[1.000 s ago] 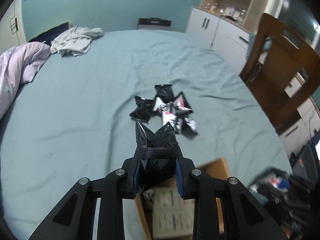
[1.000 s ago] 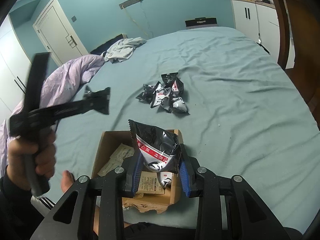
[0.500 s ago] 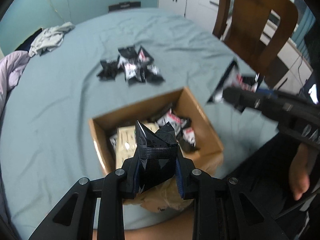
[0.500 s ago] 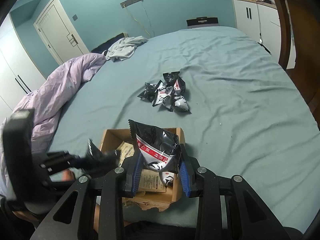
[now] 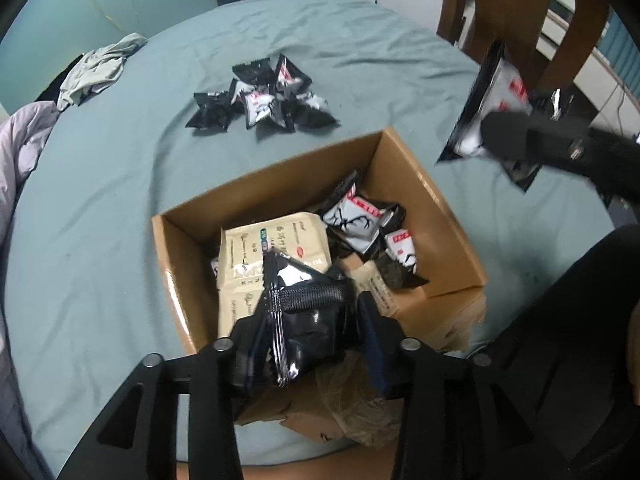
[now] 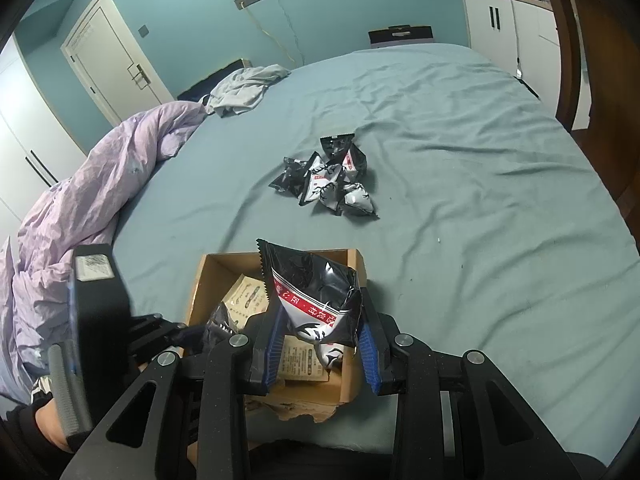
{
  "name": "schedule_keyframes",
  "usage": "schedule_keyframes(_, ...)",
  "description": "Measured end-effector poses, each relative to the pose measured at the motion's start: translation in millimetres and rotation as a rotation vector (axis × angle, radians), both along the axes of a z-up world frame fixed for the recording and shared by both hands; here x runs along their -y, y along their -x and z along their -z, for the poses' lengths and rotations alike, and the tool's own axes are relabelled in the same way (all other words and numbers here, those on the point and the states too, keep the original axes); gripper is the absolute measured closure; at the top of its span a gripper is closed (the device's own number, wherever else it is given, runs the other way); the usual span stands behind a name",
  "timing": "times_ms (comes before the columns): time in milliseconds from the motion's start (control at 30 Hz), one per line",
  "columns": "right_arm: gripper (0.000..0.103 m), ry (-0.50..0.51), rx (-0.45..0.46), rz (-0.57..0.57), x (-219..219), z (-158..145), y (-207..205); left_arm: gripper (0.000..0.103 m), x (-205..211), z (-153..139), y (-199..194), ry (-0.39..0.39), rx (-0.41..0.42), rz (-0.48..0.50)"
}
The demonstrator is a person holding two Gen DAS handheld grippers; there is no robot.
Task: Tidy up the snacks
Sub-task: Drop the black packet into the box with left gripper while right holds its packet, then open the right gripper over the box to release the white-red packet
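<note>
My left gripper (image 5: 310, 330) is shut on a black snack packet (image 5: 308, 312) and holds it over the near side of an open cardboard box (image 5: 424, 188). The box holds several black-and-white packets (image 5: 356, 220) and beige sachets (image 5: 276, 248). My right gripper (image 6: 320, 356) is shut on a black, white and red snack packet (image 6: 316, 292) above the box's near right corner (image 6: 356, 264); it also shows at the right of the left wrist view (image 5: 492, 108). A pile of loose packets (image 6: 332, 180) lies on the bed beyond the box, also in the left wrist view (image 5: 264, 100).
The box rests on a teal bedsheet (image 6: 460, 160). A lilac duvet (image 6: 80, 184) is bunched along the left, grey clothing (image 6: 244, 88) lies at the far end. A wooden chair (image 5: 540, 12) stands to the right. The left handle (image 6: 96, 320) is beside the box.
My left gripper has swung from facing the pile down over the box, still holding its packet, and its jaws have widened a little. My right gripper has stayed almost still over the box.
</note>
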State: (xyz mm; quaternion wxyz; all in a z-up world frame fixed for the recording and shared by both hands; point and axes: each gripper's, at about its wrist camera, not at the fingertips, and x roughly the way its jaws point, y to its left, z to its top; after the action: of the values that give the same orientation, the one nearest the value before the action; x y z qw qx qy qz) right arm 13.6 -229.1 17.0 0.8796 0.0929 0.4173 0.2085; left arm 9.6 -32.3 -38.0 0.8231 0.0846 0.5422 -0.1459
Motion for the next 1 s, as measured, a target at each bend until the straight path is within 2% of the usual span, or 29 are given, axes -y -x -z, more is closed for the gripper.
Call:
schedule_keyframes(67, 0.072, -0.001, -0.005, 0.004, 0.5, 0.0, 0.2, 0.026, -3.1, -9.7, -1.5, 0.026, 0.014, 0.000)
schedule_keyframes(100, 0.072, 0.002, -0.008, 0.007, 0.4, -0.2, 0.5, 0.023, -5.2, -16.7, -1.6, 0.038, 0.040, 0.001)
schedule_keyframes(300, 0.071, 0.052, -0.054, -0.001, -11.1, 4.2, -4.7, 0.022, -17.3, -37.1, -6.8, 0.003, 0.123, -0.023)
schedule_keyframes(467, 0.071, 0.162, -0.178, -0.092, -44.5, 24.6, -24.1, 0.022, -34.8, -39.1, -14.5, -0.053, 0.149, -0.092)
schedule_keyframes(567, 0.071, 0.146, -0.260, -0.153, -61.7, 36.9, -34.1, 0.022, -41.1, -39.6, -18.0, -0.093, 0.180, -0.113)
schedule_keyframes(767, 0.070, 0.144, -0.323, -0.176, -67.2, 47.0, -44.0, 0.022, -40.4, -43.3, -17.4, -0.121, 0.214, -0.110)
schedule_keyframes(867, 0.060, 0.116, -0.325, -0.146, -62.0, 46.0, -46.2, 0.022, -38.6, -45.9, -16.0, -0.122, 0.231, -0.106)
schedule_keyframes(933, 0.048, 0.080, -0.301, -0.126, -56.4, 41.9, -46.1, 0.022, -38.2, -46.9, -15.7, -0.122, 0.233, -0.107)
schedule_keyframes(1000, 0.042, 0.040, -0.292, -0.135, -51.2, 38.3, -46.5, 0.021, -40.0, -47.4, -15.7, -0.121, 0.237, -0.117)
